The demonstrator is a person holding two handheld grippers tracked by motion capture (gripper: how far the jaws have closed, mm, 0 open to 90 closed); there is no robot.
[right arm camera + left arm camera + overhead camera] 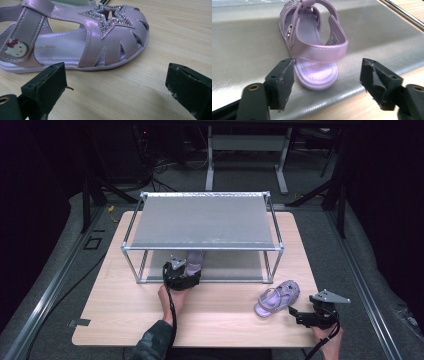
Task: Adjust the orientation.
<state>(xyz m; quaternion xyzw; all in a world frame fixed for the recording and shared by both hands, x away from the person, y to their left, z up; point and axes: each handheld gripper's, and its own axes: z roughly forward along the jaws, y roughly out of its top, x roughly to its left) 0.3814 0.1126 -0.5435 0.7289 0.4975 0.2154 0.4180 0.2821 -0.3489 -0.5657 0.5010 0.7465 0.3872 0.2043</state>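
Gaping left gripper (327, 82) behind shelved sandal (312, 47)

Two lilac sandals (276, 298), one with a glittery star (110, 17), grey shelf (200, 222), pale wood-grain table (225, 320).

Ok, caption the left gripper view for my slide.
Open left gripper behind a lilac strapped sandal resting on the grey metal lower shelf.

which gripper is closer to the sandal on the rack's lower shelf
Left. The left gripper sits right at the heel of that sandal, jaws open. The right gripper is off by the other sandal on the table.
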